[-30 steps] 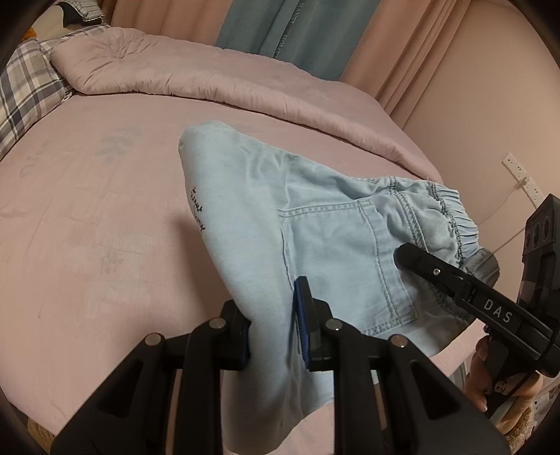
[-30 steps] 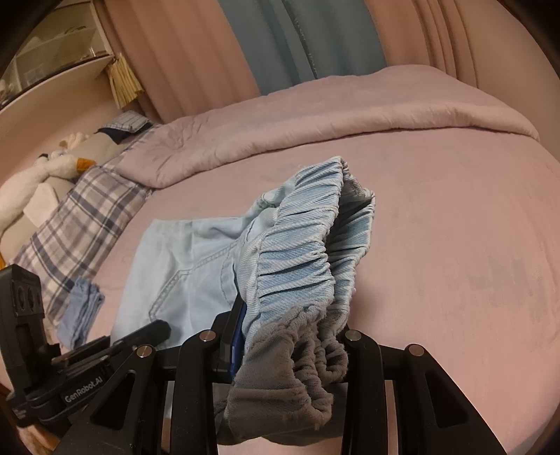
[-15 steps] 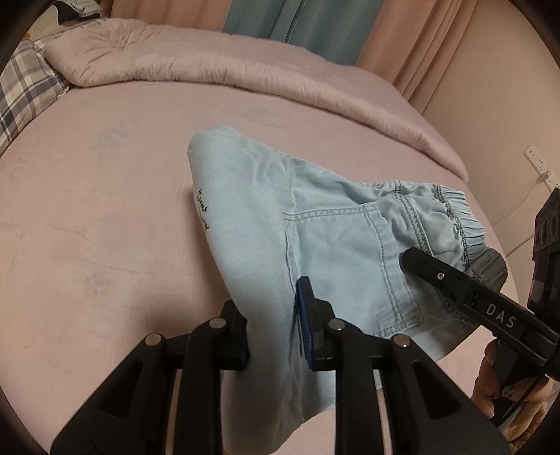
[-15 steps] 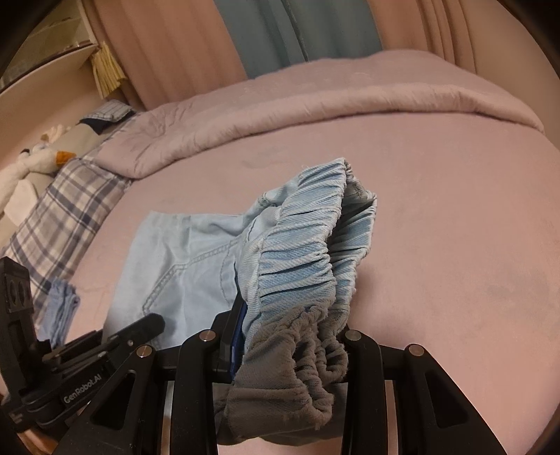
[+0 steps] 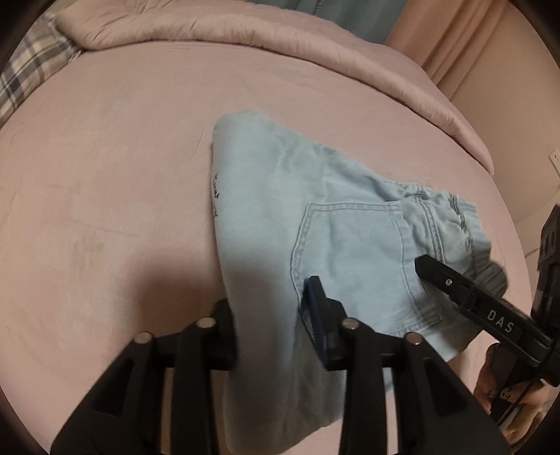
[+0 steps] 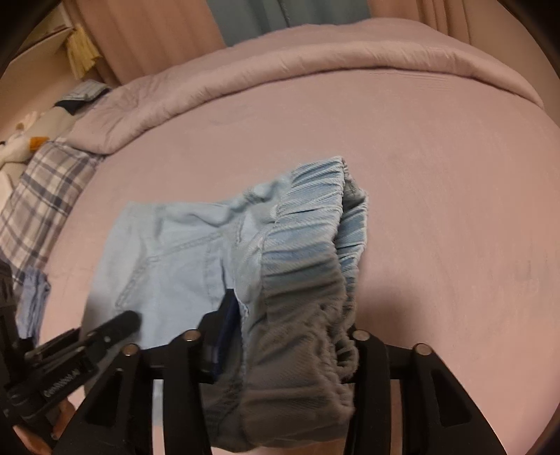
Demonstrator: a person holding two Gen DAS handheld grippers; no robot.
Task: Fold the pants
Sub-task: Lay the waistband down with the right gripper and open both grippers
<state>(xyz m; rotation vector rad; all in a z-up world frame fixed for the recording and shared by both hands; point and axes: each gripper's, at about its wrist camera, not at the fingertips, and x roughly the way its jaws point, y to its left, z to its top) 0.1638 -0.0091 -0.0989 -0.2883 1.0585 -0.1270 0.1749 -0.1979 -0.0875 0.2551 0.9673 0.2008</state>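
Observation:
Light blue denim pants (image 5: 315, 217) lie folded on the pink bed (image 5: 105, 175), back pocket up. In the left wrist view my left gripper (image 5: 269, 315) straddles the folded leg end. Its jaws are opening and the cloth hangs loosely between them. In the right wrist view the gathered elastic waistband (image 6: 308, 252) fills my right gripper (image 6: 294, 325). Those jaws are opening too, and the blue left pad (image 6: 227, 315) stands just off the fabric. Each gripper shows in the other's view: the right gripper's finger (image 5: 462, 290) at the waistband, the left gripper's finger (image 6: 105, 332) at the leg end.
A rolled pink duvet (image 5: 245, 31) runs along the far side of the bed. A plaid pillow (image 6: 38, 196) and a small blue cloth (image 6: 31, 301) lie at the left. Curtains (image 6: 157, 31) hang behind. The bed's edge is just below both grippers.
Both grippers have come down toward the bed with the pants, and the pants have settled on the sheet. Both pairs of jaws have widened and the cloth sits looser in them.

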